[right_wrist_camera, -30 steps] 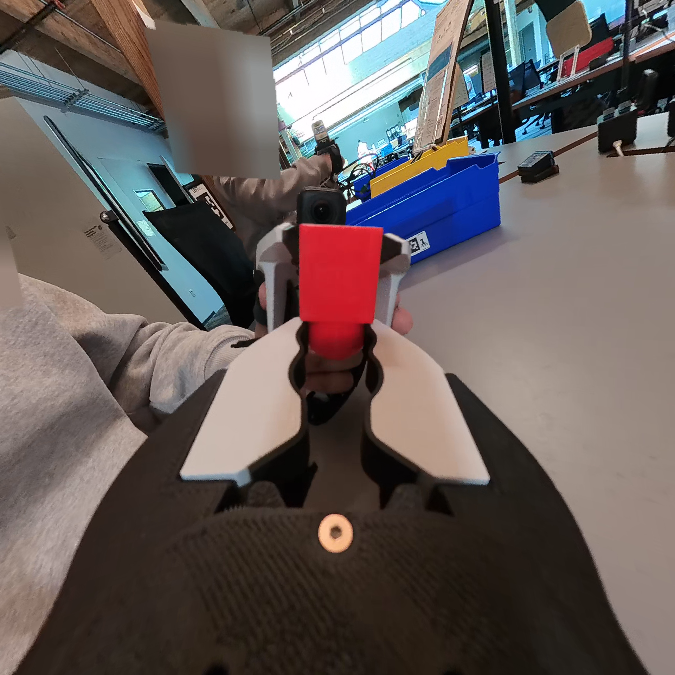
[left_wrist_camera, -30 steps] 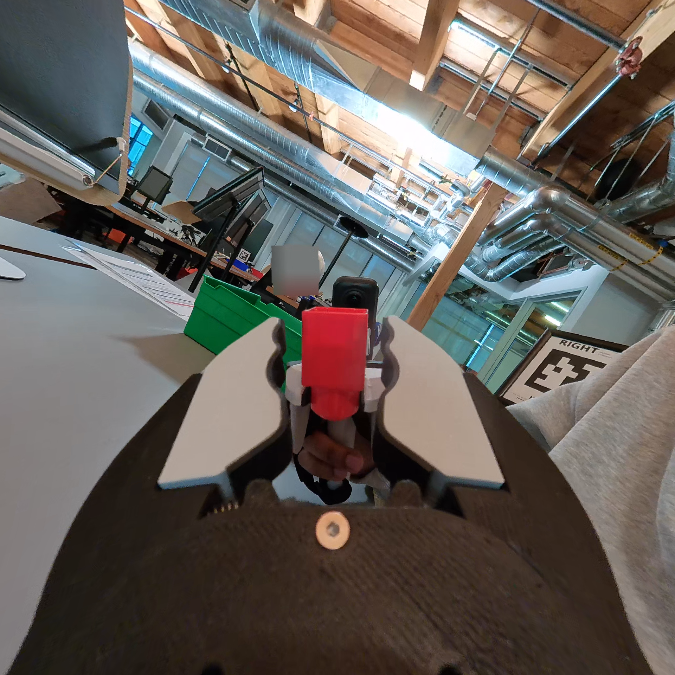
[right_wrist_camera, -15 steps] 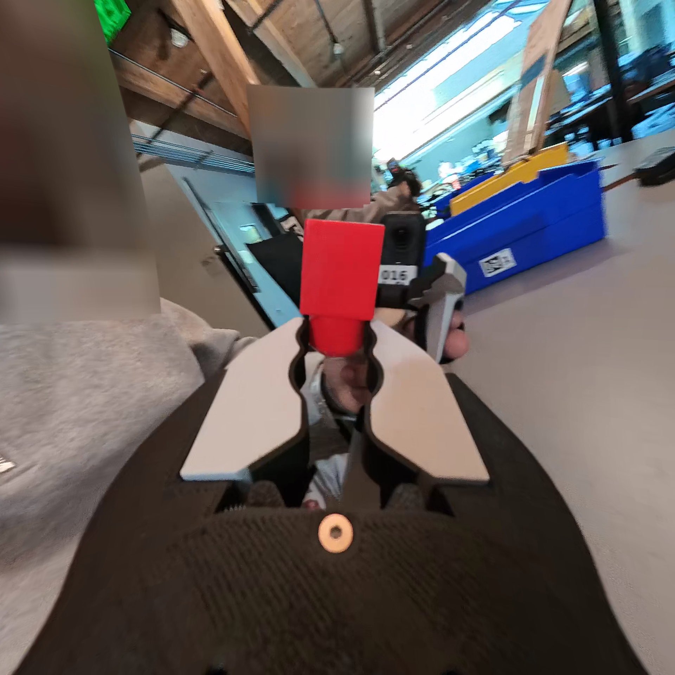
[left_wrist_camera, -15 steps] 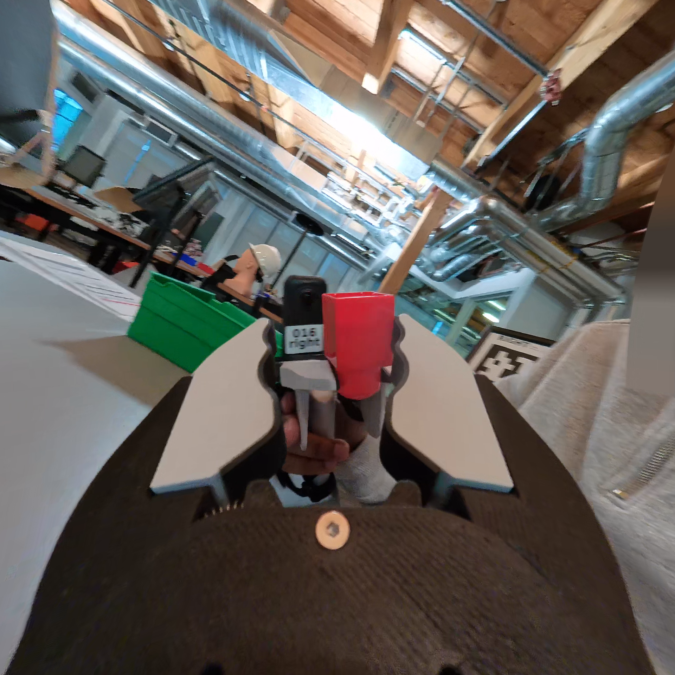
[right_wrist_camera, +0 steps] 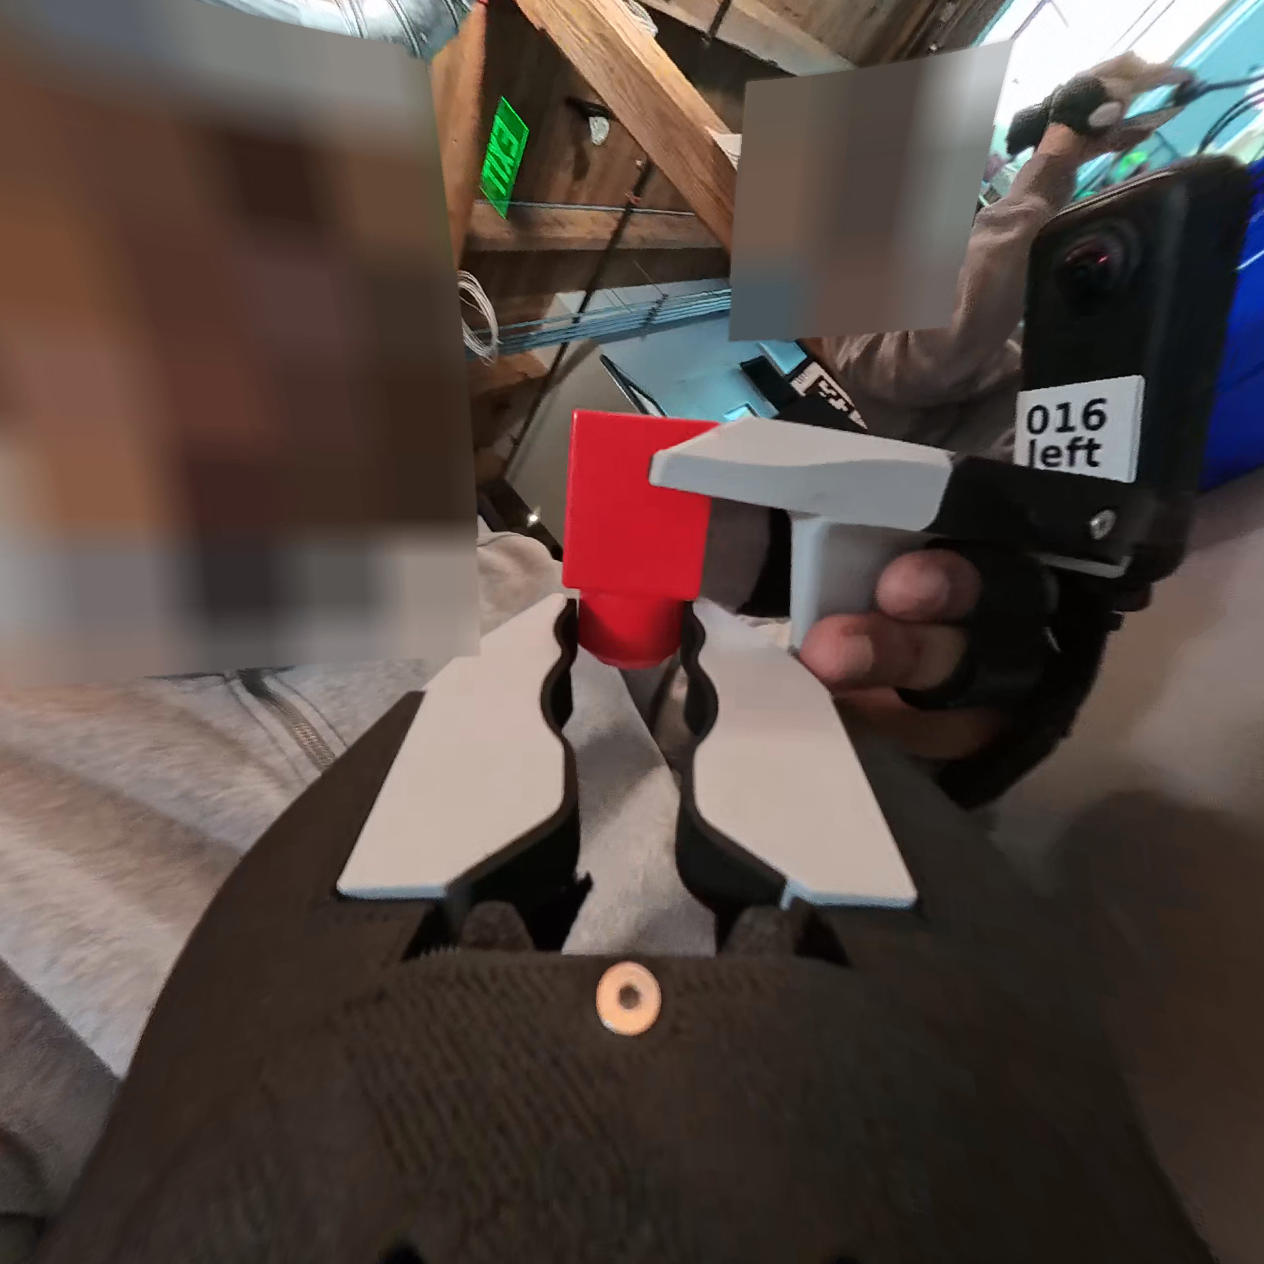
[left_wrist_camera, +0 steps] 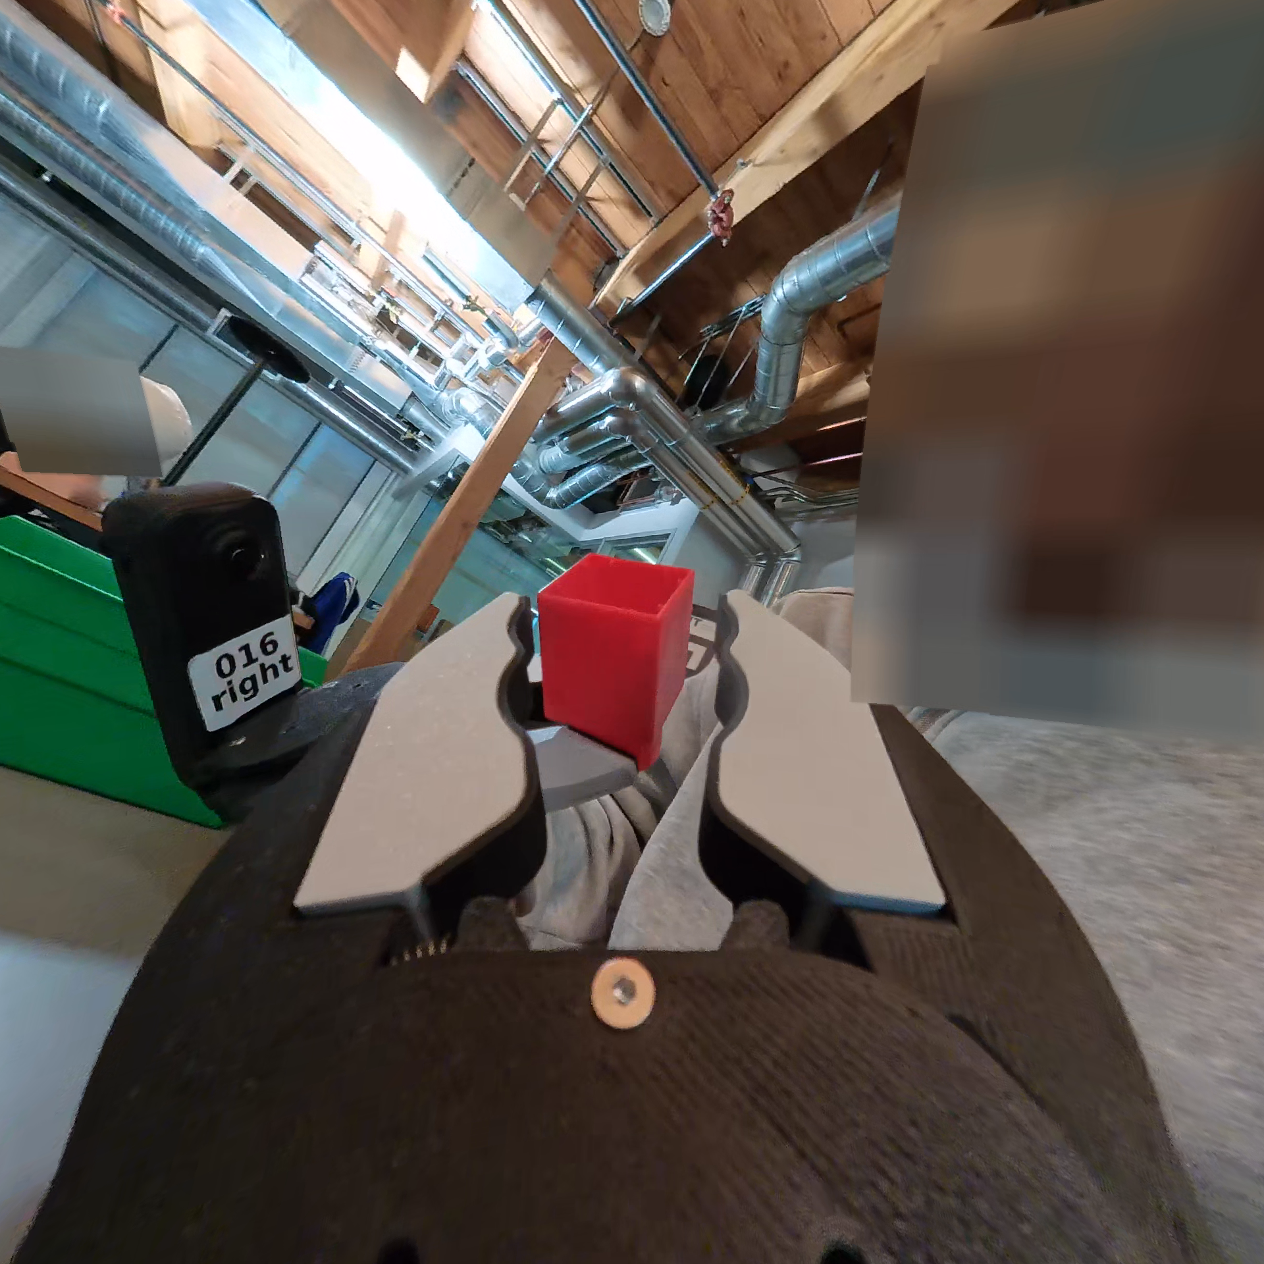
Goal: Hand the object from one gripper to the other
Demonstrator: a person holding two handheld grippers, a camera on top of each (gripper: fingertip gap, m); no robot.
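The red object [right_wrist_camera: 629, 506] has a hollow square top and a round stem. My right gripper [right_wrist_camera: 626, 615] is shut on the stem and holds it upright in the air. My left gripper [left_wrist_camera: 622, 609] is open, and the red object's square top [left_wrist_camera: 609, 656] sits between its fingertips with a gap on each side. In the right wrist view the left gripper comes in from the right, and one of its grey fingers [right_wrist_camera: 800, 472] overlaps the object's upper right corner. Its other finger is hidden. A right gripper finger [left_wrist_camera: 581, 759] shows under the object.
A person's grey sweater [left_wrist_camera: 1094, 889] is close behind the object. A gloved hand [right_wrist_camera: 903, 629] holds the left gripper's handle. A green bin [left_wrist_camera: 61, 684] stands on the grey table [left_wrist_camera: 68, 855] at left. A blue bin [right_wrist_camera: 1241, 342] is at far right. My hands' fingertips stand some 4 centimeters from each other.
Both grippers have swung toward the person's body. The left gripper has turned from facing the right one to coming at the object from the side. The right gripper keeps its hold on the stem.
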